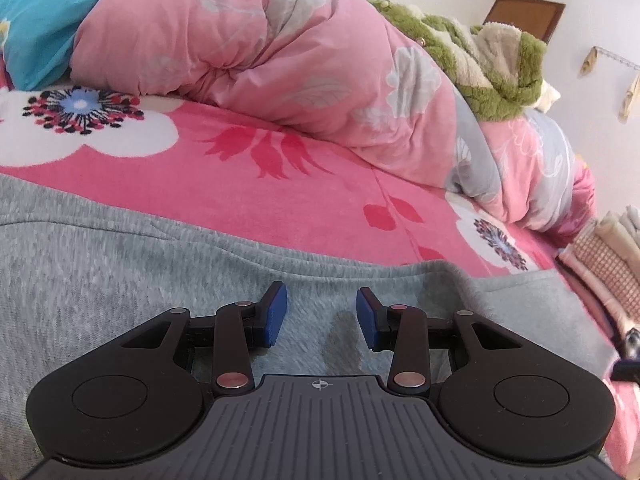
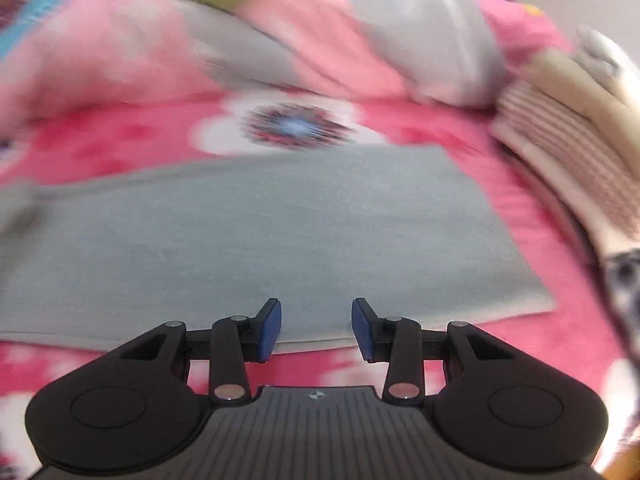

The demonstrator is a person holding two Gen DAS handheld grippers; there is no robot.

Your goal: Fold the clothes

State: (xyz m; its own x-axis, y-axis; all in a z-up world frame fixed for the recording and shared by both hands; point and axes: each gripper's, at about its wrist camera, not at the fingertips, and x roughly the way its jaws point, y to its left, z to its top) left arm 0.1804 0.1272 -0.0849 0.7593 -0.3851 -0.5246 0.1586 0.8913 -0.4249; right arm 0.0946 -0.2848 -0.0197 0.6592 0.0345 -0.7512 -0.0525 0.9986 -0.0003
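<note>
I am holding my right claw [image 2: 316, 328] partly spread, its blue pads [image 2: 270, 330] pinching nothing, and it is hanging just over the near edge of the grey fleecy garment [image 2: 256, 240] that is lying flat on the pink flowered bedspread [image 2: 540, 360]. The garment is lying straight ahead of this claw, its long axis running across my view from side to side, with its right-hand corner showing off to the right of the pads. The view is blurred, so I cannot tell whether a pad is brushing the cloth.

My left claw [image 1: 322, 316] is likewise partly spread and empty, hovering above the same grey garment [image 1: 100, 280], short of its far ribbed edge. Beyond the garment a bunched pink quilt [image 1: 280, 60] is lying, and to its right a stack of folded cloths [image 2: 568, 152]. I judge the right claw nearer a free edge for the next fold.
</note>
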